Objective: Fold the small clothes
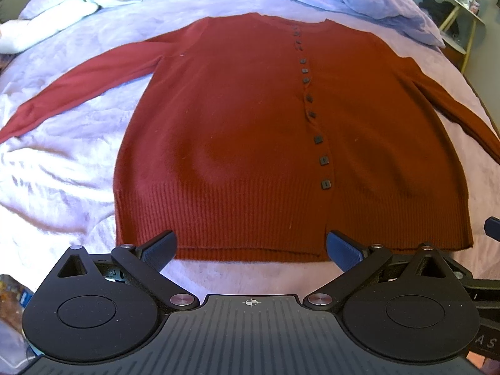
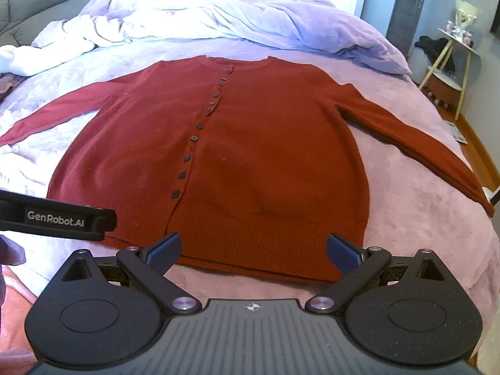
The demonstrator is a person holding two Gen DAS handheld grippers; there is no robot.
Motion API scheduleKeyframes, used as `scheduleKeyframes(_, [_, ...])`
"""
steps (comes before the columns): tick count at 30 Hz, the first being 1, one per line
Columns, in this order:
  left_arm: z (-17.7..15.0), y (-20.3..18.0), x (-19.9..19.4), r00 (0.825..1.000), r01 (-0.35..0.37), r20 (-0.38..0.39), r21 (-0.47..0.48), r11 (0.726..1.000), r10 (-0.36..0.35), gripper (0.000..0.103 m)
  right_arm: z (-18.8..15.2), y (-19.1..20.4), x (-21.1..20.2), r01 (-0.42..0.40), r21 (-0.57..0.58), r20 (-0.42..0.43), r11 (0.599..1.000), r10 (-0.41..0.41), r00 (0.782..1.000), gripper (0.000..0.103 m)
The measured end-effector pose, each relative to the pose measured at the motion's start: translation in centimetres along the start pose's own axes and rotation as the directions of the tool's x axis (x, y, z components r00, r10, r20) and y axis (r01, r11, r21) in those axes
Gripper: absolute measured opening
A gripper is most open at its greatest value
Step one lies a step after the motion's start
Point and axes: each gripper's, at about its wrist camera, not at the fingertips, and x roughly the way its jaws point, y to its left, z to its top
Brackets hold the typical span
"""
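We see a bed [image 2: 422,193] under a lilac blanket, rumpled duvet [image 2: 218,18] at top, a small side table [image 2: 453,50] upper right, bright white doors behind.

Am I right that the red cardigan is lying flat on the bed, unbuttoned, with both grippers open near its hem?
Not quite. The red cardigan is buttoned, as the left wrist view shows: its dark buttons close the front. The rest holds: it lies flat on the bed, with left gripper and right gripper open near its hem.

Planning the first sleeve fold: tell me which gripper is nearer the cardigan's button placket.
Left. The left gripper hovers at the hem with the button placket just inside its right finger. The right gripper sits further right; the placket runs left of it.
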Motion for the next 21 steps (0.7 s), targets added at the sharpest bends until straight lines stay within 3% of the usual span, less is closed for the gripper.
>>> scheduleKeyframes(21, [0.1, 0.4, 1.3, 0.999, 0.031, -0.023, -0.03, 0.999, -0.032, 0.103, 0.2, 0.0, 0.6, 0.007, 0.008, -0.001, 1.0, -0.007, 1.0, 0.099])
